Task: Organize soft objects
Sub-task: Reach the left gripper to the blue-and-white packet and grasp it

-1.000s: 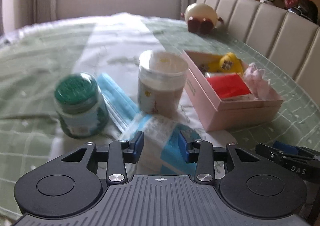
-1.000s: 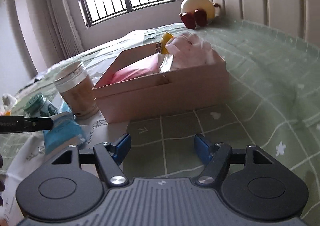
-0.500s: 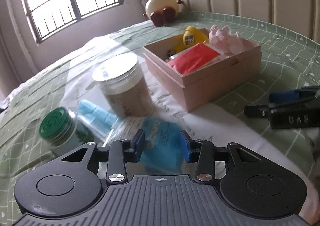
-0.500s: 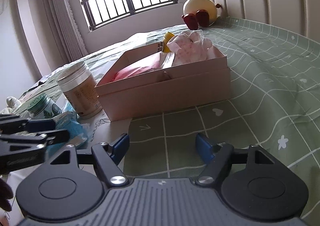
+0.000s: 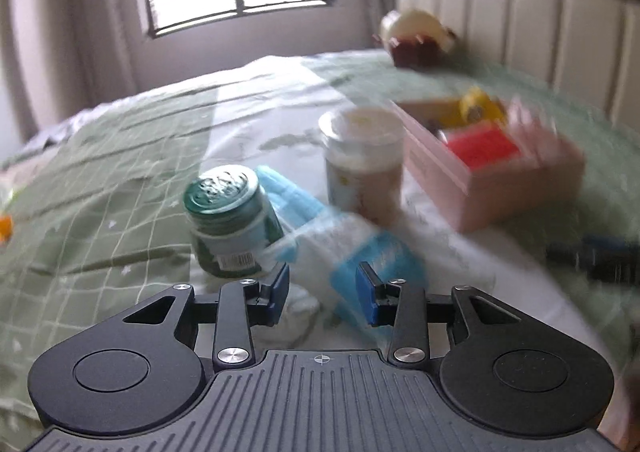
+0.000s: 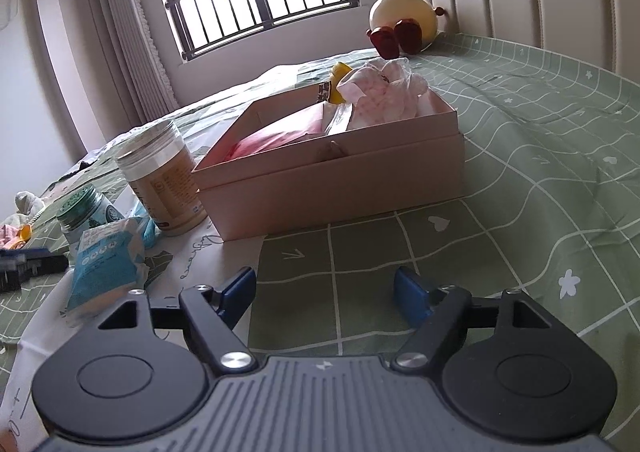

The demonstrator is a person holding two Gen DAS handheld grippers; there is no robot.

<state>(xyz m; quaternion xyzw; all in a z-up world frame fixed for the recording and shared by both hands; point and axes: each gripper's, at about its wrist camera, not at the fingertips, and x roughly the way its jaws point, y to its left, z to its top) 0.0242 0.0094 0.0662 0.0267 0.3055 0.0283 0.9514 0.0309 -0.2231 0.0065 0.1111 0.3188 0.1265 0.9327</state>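
Hovering over a blue-and-white soft packet (image 5: 360, 252) on the bed, the left hand-held gripper (image 5: 325, 289) stands released — its jaws have just been narrowing around the packet without pinching it; next, seemingly, clench, then carry it to the pink box (image 6: 340, 180).

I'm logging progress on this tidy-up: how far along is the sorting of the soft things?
Done: the pink box already holds a red pouch, a pink frilly bundle and a yellow item. In hand: nothing; the left gripper sits open at the blue packet, and the right gripper is open over bare bedspread. Left: that packet, lying by the two jars, still outside the box.
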